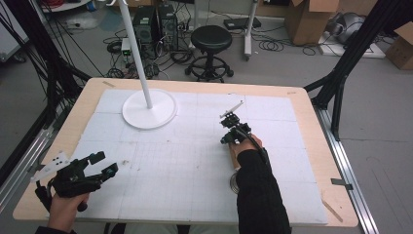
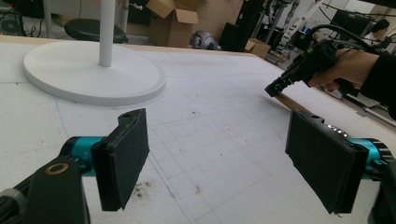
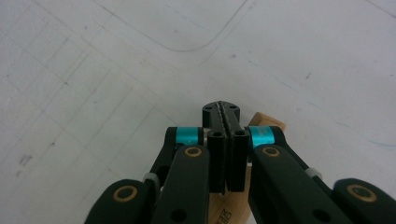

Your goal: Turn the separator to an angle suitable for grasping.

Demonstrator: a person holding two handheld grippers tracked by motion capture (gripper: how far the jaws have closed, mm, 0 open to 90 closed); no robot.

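Wooden block (image 3: 261,122) is lying under the right gripper (image 3: 226,108), whose jaws are pressed together holding nothing; opening before descending seems wise. Left gripper (image 1: 103,164), at 8 o'clock, is gaping wide, empty.

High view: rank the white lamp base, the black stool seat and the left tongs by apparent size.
1. White lamp base, clearly largest.
2. Left tongs and black stool seat look alike; the tongs sit nearer the camera, so unranked.

Your left gripper (image 1: 104,165) sits at seven o'clock on the white gridded foam mat (image 1: 160,165). The round white stand base (image 1: 149,108) lies at eleven. Your right gripper (image 1: 228,138) is at two, over a pale wooden block (image 3: 268,122).
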